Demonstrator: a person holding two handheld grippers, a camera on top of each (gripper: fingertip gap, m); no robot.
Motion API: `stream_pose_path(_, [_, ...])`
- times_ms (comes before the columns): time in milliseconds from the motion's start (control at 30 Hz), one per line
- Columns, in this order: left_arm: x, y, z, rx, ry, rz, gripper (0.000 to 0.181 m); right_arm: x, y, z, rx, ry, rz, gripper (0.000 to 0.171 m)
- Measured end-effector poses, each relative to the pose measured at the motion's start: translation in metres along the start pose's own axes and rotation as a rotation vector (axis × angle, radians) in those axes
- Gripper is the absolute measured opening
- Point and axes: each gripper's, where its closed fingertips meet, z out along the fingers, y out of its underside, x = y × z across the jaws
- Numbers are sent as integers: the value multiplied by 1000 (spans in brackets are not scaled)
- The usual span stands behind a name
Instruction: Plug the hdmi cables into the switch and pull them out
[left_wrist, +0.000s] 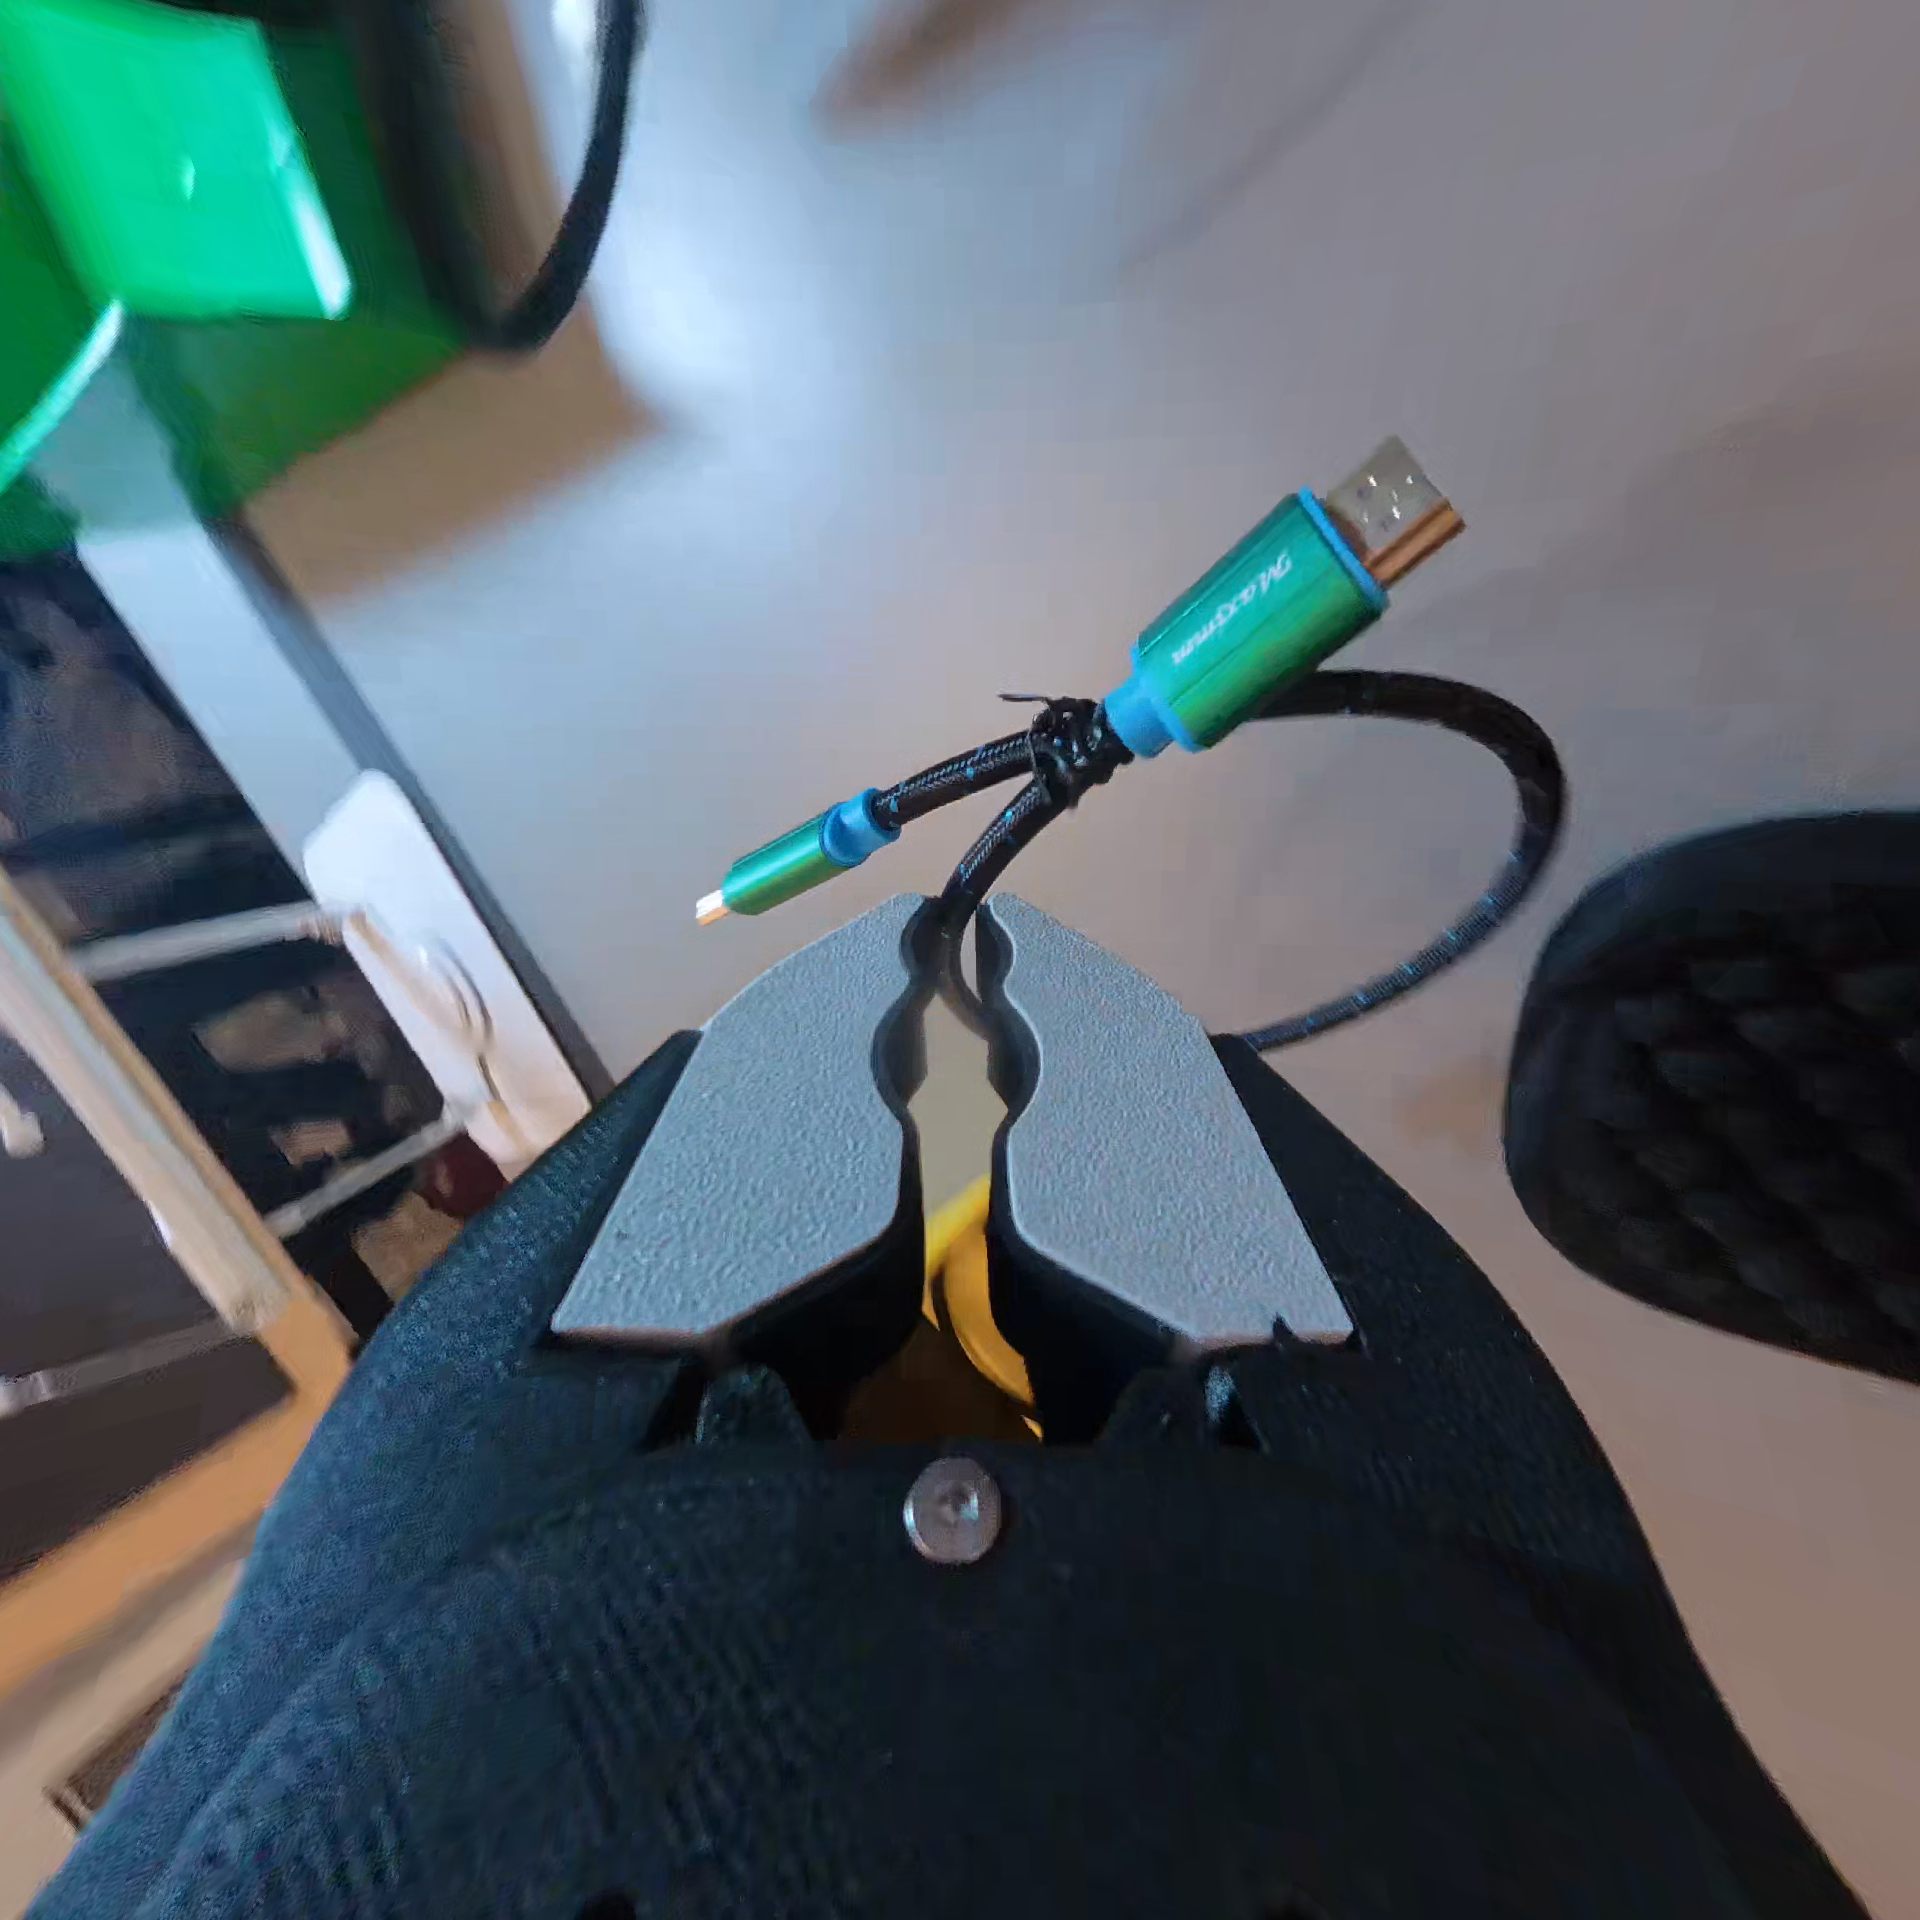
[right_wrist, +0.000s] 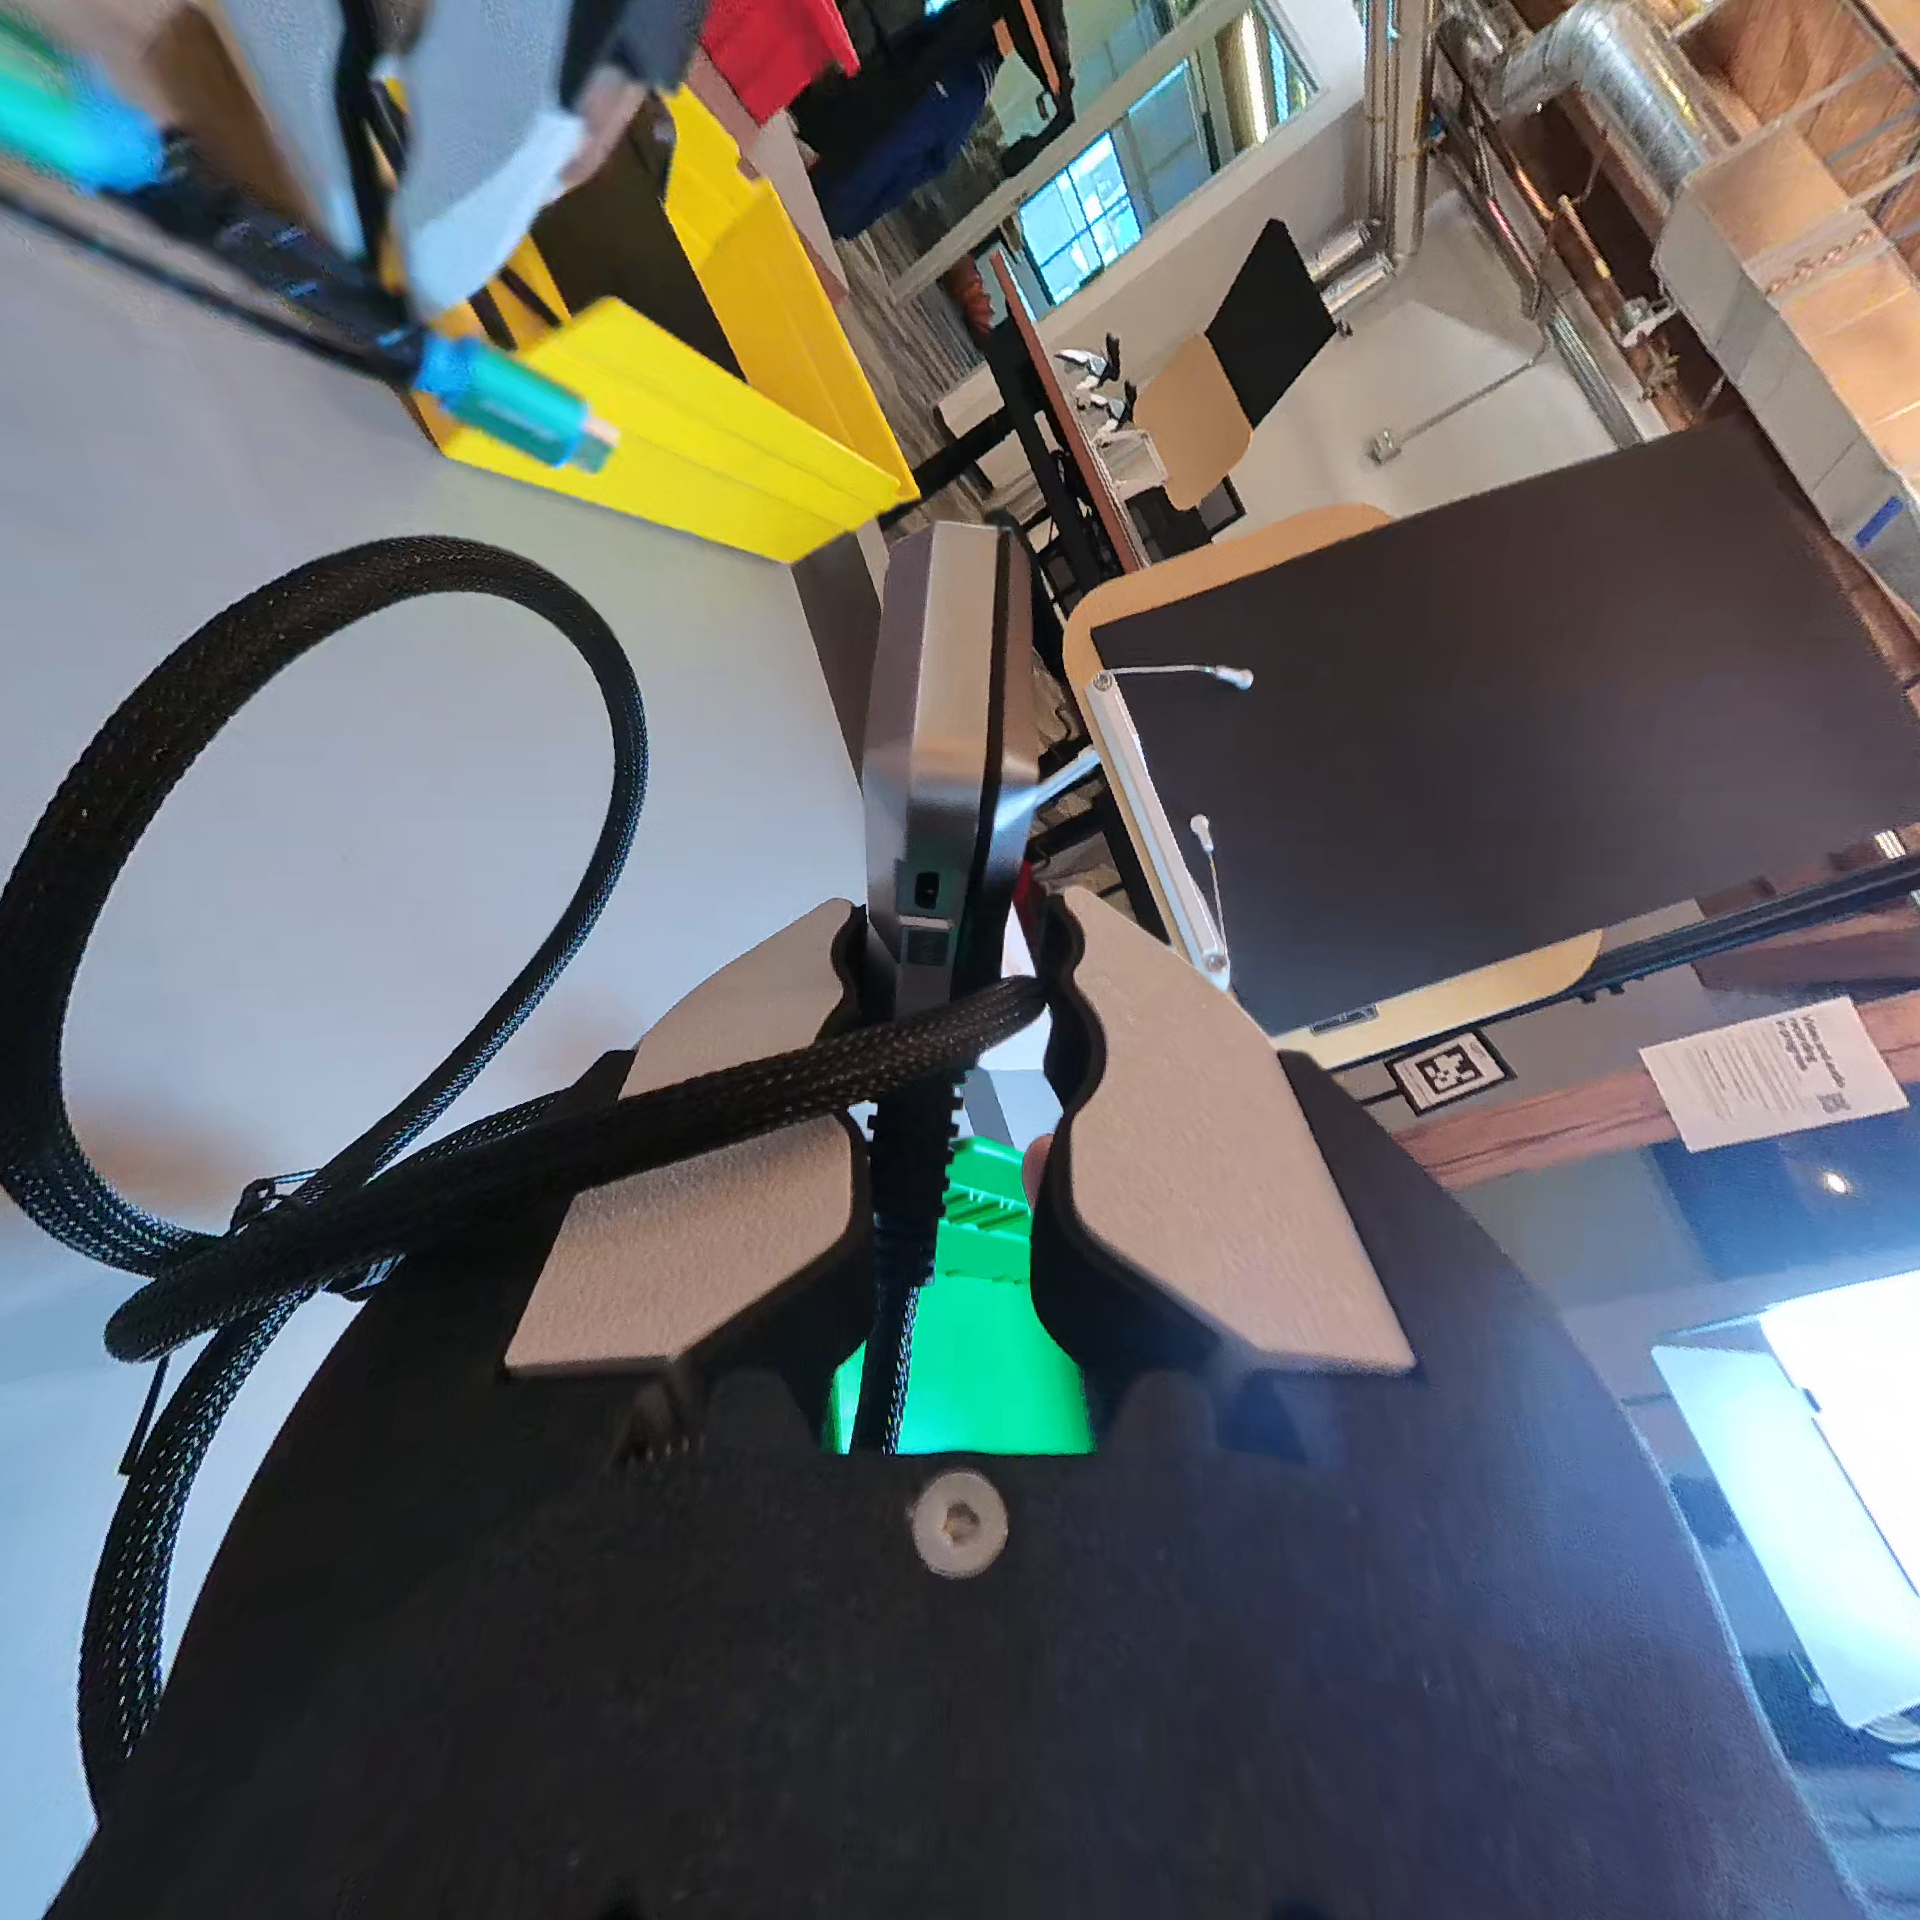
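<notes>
In the left wrist view my left gripper (left_wrist: 954, 916) is shut on a black braided HDMI cable (left_wrist: 1512, 821) close to where it is tied in a bundle. A large green connector (left_wrist: 1262, 618) with a gold plug points up to the right, free in the air. A smaller green connector (left_wrist: 779, 878) points left. In the right wrist view my right gripper (right_wrist: 954, 920) is shut on the end of the grey metal switch (right_wrist: 935, 727). A black braided cable (right_wrist: 343, 831) loops to the left. A green connector (right_wrist: 514, 410) hangs beyond the switch.
The white table (right_wrist: 312, 436) lies under both grippers. Yellow bins (right_wrist: 748, 343) stand past its edge. A dark round object (left_wrist: 1714, 1091) sits at the right in the left wrist view. The right gripper's green body (left_wrist: 177, 197) fills the upper left there.
</notes>
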Motion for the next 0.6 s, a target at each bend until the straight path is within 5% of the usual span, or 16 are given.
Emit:
stream_pose_path(267, [-10, -58, 61, 107, 6, 153, 1, 5, 22, 1, -64, 32, -10, 32])
stream_pose_path(600, [1, -90, 56, 290, 36, -231, 20, 25, 38, -9, -105, 97, 6, 32])
